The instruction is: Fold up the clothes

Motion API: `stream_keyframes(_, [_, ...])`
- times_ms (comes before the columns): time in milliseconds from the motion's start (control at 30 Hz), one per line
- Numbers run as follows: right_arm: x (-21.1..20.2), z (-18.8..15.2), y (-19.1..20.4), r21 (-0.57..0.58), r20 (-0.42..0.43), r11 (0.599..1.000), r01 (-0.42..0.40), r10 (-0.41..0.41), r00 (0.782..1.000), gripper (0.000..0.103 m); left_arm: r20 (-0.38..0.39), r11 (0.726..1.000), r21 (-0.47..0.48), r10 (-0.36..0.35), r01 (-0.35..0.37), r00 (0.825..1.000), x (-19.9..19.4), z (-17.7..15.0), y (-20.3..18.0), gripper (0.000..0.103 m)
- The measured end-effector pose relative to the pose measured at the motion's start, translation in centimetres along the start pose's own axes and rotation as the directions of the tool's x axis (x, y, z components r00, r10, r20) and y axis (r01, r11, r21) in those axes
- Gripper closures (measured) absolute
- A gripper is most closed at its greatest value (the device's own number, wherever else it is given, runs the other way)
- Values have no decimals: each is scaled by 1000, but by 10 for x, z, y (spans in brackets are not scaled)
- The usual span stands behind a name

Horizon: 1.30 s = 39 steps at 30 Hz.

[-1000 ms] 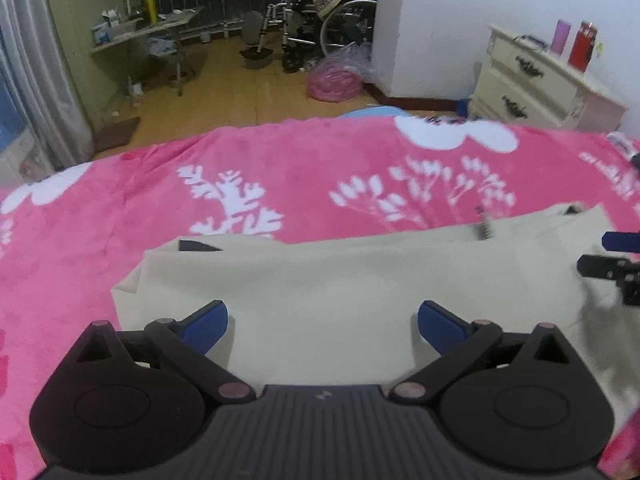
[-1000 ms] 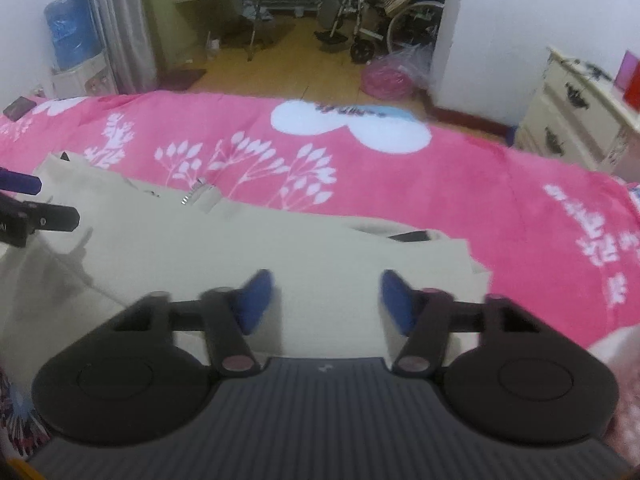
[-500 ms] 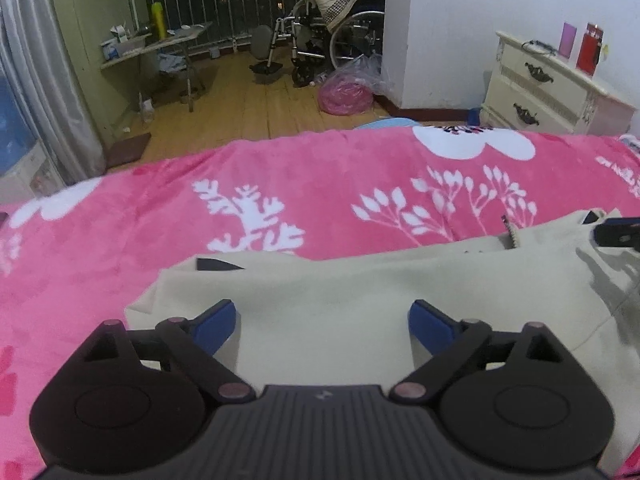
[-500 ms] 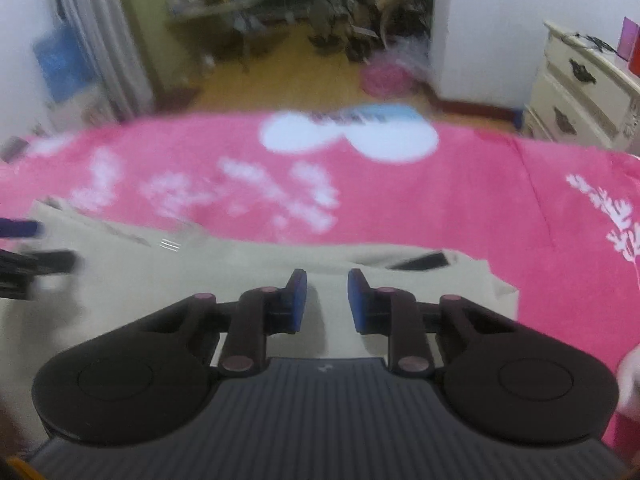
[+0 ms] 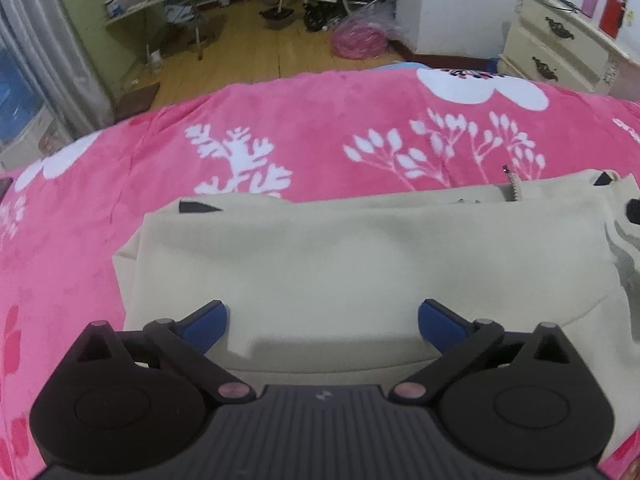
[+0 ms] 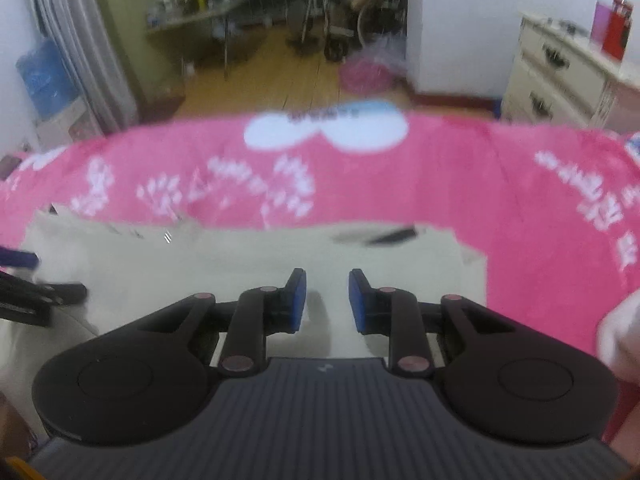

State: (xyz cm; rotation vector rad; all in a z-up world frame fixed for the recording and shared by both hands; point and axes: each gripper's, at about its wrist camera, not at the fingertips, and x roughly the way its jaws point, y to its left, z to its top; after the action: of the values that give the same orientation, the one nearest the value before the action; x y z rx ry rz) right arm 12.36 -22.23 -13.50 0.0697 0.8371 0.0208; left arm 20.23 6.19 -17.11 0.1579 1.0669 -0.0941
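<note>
Two grippers hang over a cream garment (image 5: 320,256) spread flat on a pink blanket (image 5: 320,120) that covers the bed. In the left wrist view, the left gripper (image 5: 322,316) sits at 6 o'clock with its blue pads spread as wide as they go; its jaws have just been opening further, and only the cloth's near folded edge lies below the gap, with neither pad pressing on it. From there the garment runs toward 12 o'clock, its far edge carrying a short zipper (image 5: 511,188) at about 2 o'clock. In the blurred right wrist view, the right gripper (image 6: 327,300) has its pads drawn near together with a narrow gap between them; whether any cloth is pinched there cannot be told. The garment (image 6: 240,264) lies under it and out to 9 o'clock, where the left gripper's dark fingers (image 6: 40,296) show. Beyond the bed, at 12 o'clock, is a wooden floor (image 5: 256,48); a cream dresser (image 5: 560,52) stands at 2 o'clock.
</note>
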Motion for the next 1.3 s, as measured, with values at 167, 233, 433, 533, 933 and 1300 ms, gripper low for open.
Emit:
stream_keyframes(167, [35,-30,-1,-37,-85,999,6,-9,996,78,-4,1000,7,15,-15,1000,-1,-5,-5,0])
stream_keyframes(233, [34,-28,2,-51,-81,998,21,-25,996,78,-7,1000,10,21,-21,1000,-2,-4,-6,0])
stream_keyframes(433, [14,-20,7,-16,-57,1000,6,-7,998,70,-22,1000,-7,22,-23,1000,-1,-4,-5,0])
stream_keyframes(533, [-8,-27,23,-24,-25,999,-49,48,999,53,-21,1000,-10,18,-19,1000,-1,-4,-5,0])
stream_keyframes(933, [22,-56,60,-156,-145,983,-97,75,987,1,-7,1000,-1,14,-14,1000,-1,-9,-4,0])
stream_keyframes(1300, [16,-53,64,-175,-166,981,-86,57,984,1,18,1000,-5,2,-2,1000,-2,-13,-2,0])
